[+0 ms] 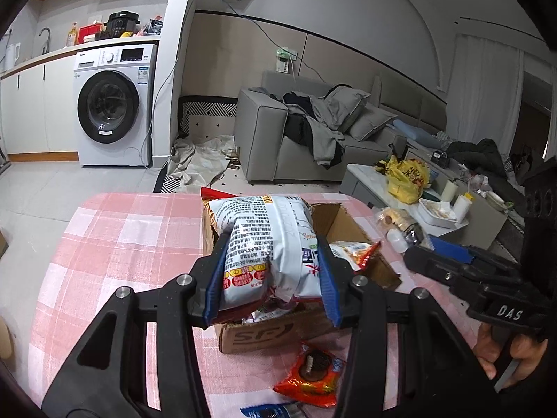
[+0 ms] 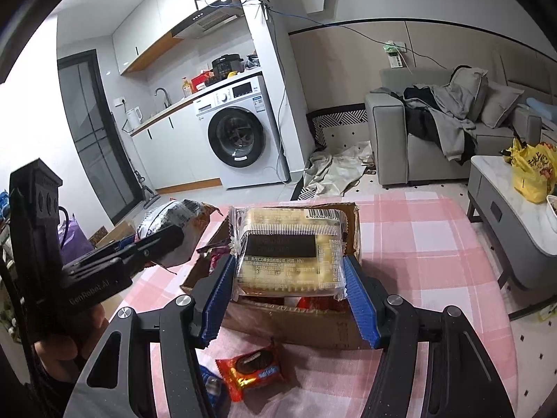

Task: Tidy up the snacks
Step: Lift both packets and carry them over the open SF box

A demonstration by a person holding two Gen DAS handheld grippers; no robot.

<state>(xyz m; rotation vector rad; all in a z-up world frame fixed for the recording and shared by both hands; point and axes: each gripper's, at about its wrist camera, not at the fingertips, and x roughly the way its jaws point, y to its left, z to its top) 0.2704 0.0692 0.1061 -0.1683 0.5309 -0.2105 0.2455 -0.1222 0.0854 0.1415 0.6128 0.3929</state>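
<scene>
My left gripper (image 1: 275, 261) is shut on a white snack bag (image 1: 264, 240) with dense black print, held above an open cardboard box (image 1: 278, 334) on the pink checked tablecloth (image 1: 122, 244). In the right wrist view my right gripper (image 2: 289, 271) is shut on a clear pack of pale crackers (image 2: 289, 250), also over the cardboard box (image 2: 296, 324). The box holds more snack packets. A red cookie packet (image 1: 308, 379) lies on the cloth in front of the box, red cookie packet (image 2: 252, 369) near the right gripper's base. The left gripper (image 2: 153, 244) with its bag shows at the left there.
A blue packet (image 1: 268, 411) lies at the near table edge. A low white coffee table (image 2: 504, 188) with a yellow bag (image 2: 532, 170) stands to the right, a grey sofa (image 1: 278, 139) behind. A person's hand (image 1: 504, 351) grips the right tool's handle.
</scene>
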